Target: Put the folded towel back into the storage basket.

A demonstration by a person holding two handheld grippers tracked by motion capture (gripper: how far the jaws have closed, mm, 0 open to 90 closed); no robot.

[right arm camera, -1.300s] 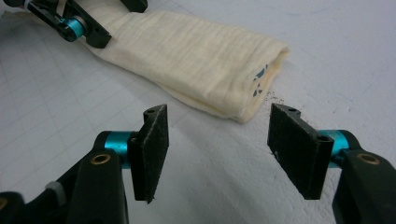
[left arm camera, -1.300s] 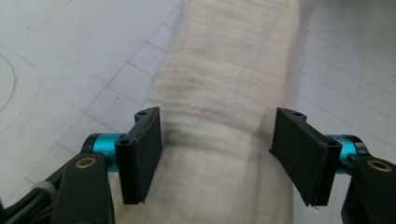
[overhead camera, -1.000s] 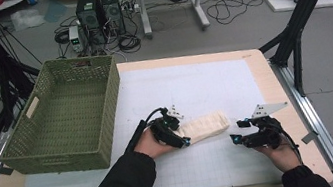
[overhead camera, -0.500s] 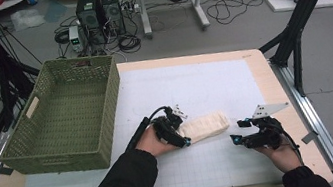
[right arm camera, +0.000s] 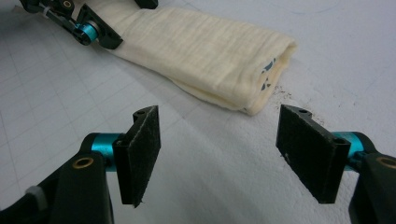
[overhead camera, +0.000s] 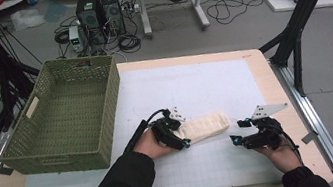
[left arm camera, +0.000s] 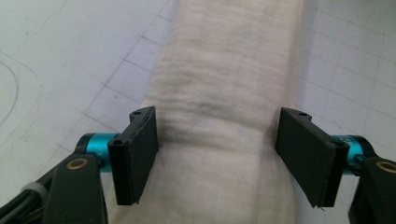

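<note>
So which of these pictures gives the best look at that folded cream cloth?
The right gripper view: there the cloth shows along its length, with its layered open end and a bluish print inside. The high view shows the cloth whole but small, beside the basket. The left gripper view shows only its weave, between that gripper's jaws.

High cam overhead; gripper cams close, sharing cloth (overhead camera: pixel 205 127).

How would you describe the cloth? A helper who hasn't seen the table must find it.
On the white mat, right of the green basket, lies the cloth. It sits between the two grippers, the left gripper over one end. It is a cream folded roll, the mat's only soft thing.
</note>
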